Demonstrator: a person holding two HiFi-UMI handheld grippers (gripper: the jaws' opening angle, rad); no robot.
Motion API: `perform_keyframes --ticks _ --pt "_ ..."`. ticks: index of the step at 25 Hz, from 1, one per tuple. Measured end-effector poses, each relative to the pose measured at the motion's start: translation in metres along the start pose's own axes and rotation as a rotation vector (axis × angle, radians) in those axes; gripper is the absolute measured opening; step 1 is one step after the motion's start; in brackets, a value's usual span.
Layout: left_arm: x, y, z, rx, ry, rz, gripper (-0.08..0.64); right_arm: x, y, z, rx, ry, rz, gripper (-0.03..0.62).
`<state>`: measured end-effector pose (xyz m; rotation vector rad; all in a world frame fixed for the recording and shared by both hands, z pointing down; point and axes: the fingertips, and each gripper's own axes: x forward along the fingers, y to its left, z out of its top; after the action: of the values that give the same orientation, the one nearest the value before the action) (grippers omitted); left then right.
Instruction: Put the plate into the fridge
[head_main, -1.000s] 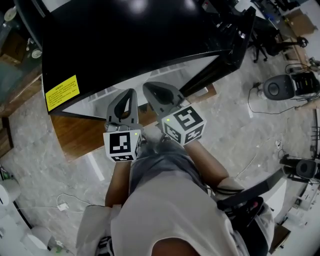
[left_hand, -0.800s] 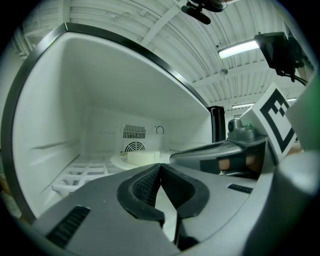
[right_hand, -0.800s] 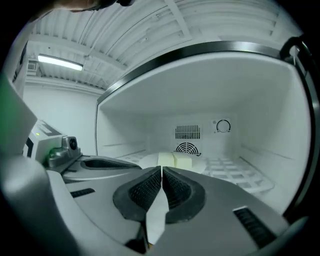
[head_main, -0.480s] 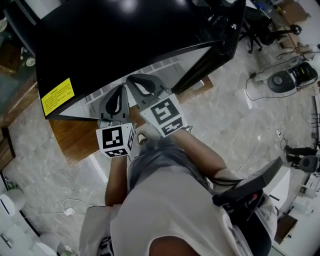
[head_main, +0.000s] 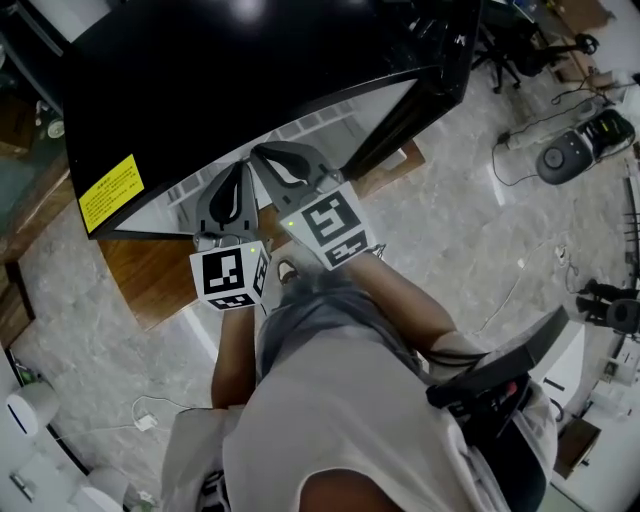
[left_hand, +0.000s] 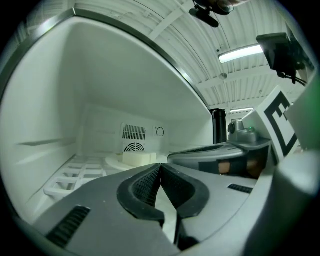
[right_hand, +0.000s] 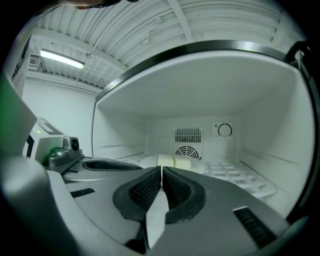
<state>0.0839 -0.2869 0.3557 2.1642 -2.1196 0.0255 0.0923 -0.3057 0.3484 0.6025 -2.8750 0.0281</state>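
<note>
Already the left gripper (left_hand: 160, 167) is seen with fingers pressed together on nothing. The plate (left_hand: 114, 162) is set on the fridge (left_hand: 60, 100) shelf (left_hand: 70, 180) at twelve o'clock. The right gripper (right_hand: 161, 170), fingers likewise closed and empty, has been rolled slightly, so delivery is judged done.

Lab or workshop hall, not a home: ribbed metal ceiling (right_hand: 150, 30), tube light (left_hand: 244, 52), stone floor (head_main: 450, 230) with power strip (head_main: 520, 140), office chair (head_main: 515, 55), lone fridge (head_main: 250, 80).
</note>
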Motion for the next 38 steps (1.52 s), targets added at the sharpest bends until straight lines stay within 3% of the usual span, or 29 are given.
perform_keyframes --ticks 6,22,38 --pt "-0.026 0.001 0.008 -0.029 -0.033 0.015 0.02 -0.03 0.004 0.002 0.052 -0.04 -0.029 0.021" --pt "-0.053 -0.029 0.025 -0.108 -0.07 -0.018 0.02 -0.055 0.024 0.011 0.005 -0.043 -0.039 0.017" --pt "-0.056 -0.02 0.018 -0.072 -0.058 -0.03 0.018 -0.051 0.036 0.012 0.026 -0.044 -0.026 0.017"
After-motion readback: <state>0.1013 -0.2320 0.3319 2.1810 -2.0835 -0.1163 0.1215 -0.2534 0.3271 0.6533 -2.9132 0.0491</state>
